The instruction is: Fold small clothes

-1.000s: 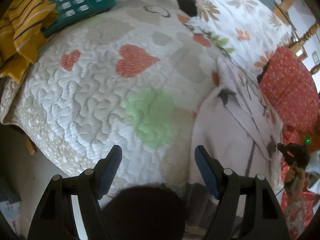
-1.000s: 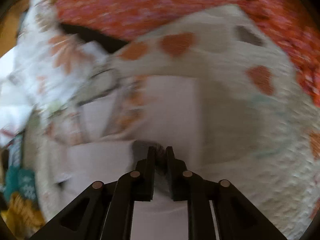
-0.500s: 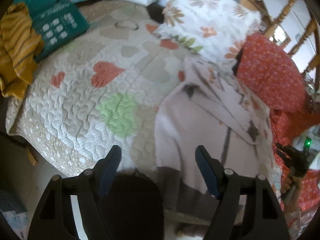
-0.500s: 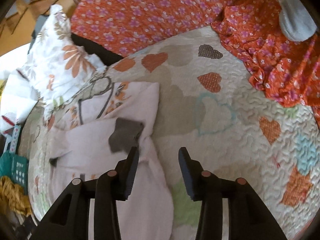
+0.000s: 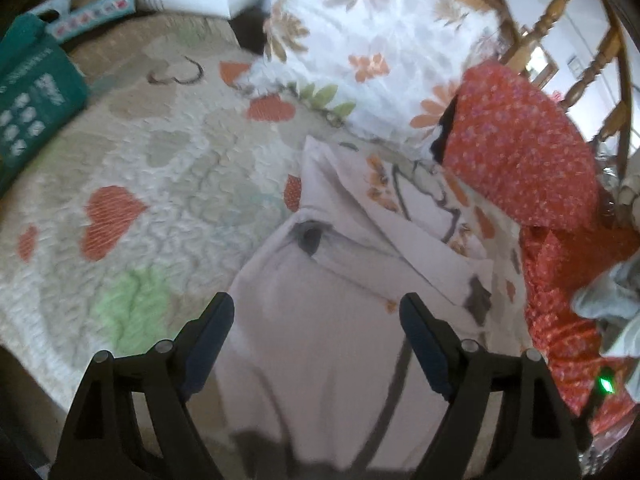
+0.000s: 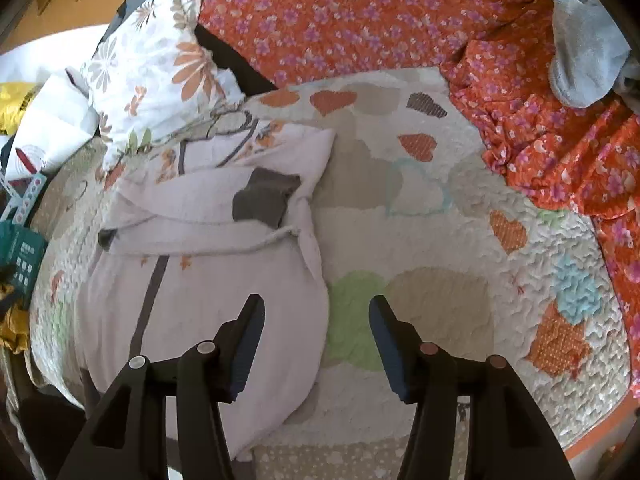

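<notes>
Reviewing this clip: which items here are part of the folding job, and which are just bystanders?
Part of the job: pale pink hooded garment; left hand-held gripper and right hand-held gripper, both open.

Lying about: heart-patterned quilt; floral white pillow; orange flowered fabric; teal box.

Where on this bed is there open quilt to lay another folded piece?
Open quilt lies between the hoodie and the orange floral cloth. It's crowded toward the pillow.
</notes>
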